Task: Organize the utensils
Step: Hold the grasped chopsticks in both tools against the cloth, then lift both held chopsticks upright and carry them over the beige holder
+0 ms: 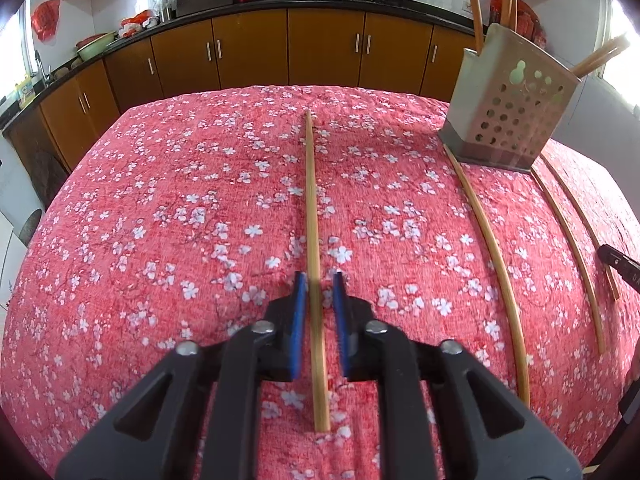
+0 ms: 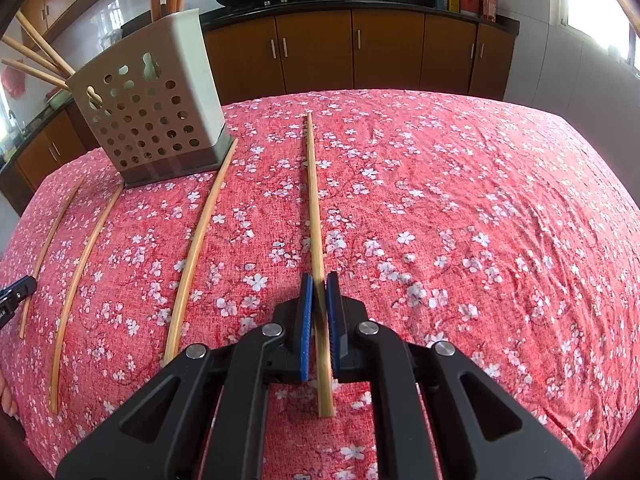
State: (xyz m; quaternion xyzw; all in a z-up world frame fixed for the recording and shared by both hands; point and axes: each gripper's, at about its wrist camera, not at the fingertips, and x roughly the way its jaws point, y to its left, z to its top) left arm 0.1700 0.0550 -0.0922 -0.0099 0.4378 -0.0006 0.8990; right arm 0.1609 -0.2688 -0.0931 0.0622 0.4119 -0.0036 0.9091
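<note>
Each hand has a chopstick of its own. The left gripper has its jaws clamped on a chopstick near its thick end; the right gripper is clamped the same way on another chopstick. Both sticks lie along the red flowered cloth on the table, tips pointing away.

The holder, a perforated box, stands near the far edge with several chopsticks already in it. Three more lie loose just in front of it.

The sticks look light, stiff and smooth, likely bamboo; a thin round one could roll or swivel in the pads, so gripping near the thick end, as now, seems sensible.

I can read no brand or writing anywhere.
</note>
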